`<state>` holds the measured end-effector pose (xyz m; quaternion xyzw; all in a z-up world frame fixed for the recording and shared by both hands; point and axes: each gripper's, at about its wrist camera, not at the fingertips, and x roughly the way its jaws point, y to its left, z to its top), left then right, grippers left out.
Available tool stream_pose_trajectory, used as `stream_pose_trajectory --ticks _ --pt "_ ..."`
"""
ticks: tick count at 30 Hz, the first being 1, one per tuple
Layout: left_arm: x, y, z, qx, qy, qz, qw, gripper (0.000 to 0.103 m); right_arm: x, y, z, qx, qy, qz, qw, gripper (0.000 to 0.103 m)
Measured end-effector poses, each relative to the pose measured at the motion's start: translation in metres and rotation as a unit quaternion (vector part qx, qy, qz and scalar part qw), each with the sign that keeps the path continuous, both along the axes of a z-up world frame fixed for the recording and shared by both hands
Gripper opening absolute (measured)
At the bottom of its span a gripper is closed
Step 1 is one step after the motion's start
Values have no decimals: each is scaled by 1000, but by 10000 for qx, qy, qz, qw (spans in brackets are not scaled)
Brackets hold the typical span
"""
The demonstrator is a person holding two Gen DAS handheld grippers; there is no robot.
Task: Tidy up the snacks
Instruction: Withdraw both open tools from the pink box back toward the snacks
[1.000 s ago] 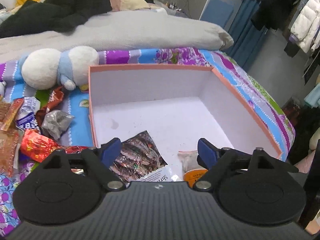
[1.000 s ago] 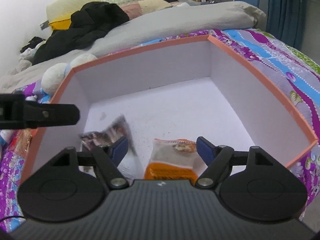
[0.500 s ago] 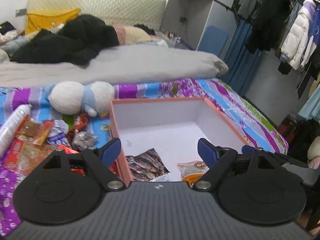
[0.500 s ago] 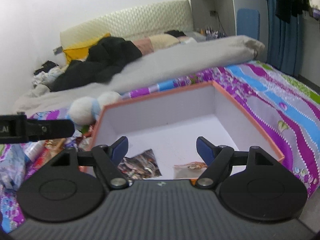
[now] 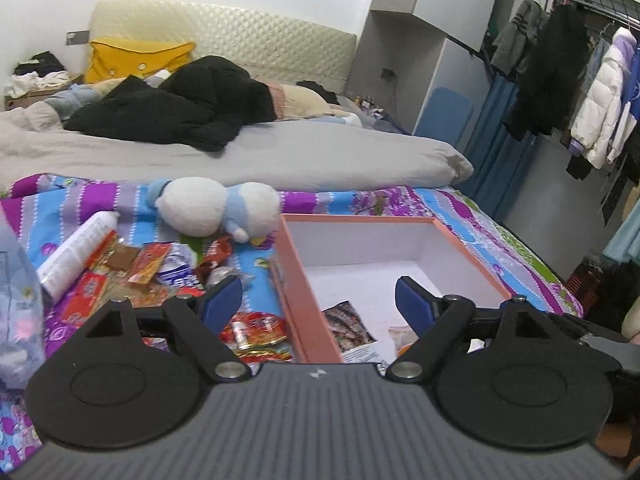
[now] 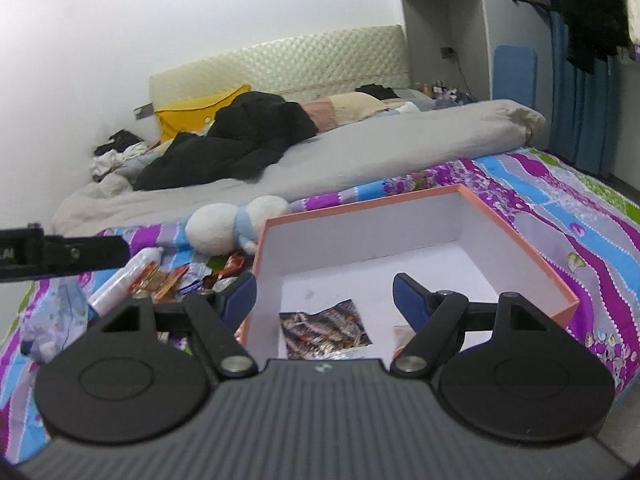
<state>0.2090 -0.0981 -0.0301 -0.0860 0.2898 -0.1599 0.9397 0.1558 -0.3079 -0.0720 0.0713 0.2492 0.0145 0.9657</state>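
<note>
The pink-edged box (image 5: 304,304) with white inner walls fills the lower centre and right of both views, resting on the purple and blue patterned bedspread (image 5: 60,208). Inside, near its front, lie a fish-print packet (image 6: 324,334) and an orange-and-clear pouch (image 5: 402,338); their lettering is too small to read. Loose red and orange snack wrappers (image 5: 120,276) are heaped at lower left beside a white bottle (image 5: 76,256). The left gripper (image 5: 318,300) and the right gripper (image 6: 324,294) are both spread wide, holding nothing.
</note>
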Motion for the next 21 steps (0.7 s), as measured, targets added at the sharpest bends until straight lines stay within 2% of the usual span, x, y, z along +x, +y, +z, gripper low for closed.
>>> stream_pose_trajectory --ticks 12,15,21 --pt "-36 57 -27 147 189 367 9990 87 -31 55 -21 91 -33 395 9992 77" --pt "-39 67 -33 74 206 551 9982 87 -34 72 -26 148 26 536 9984 77" --pt "-49 85 -39 94 164 650 9977 87 -45 94 -28 73 -163 797 9967 77"
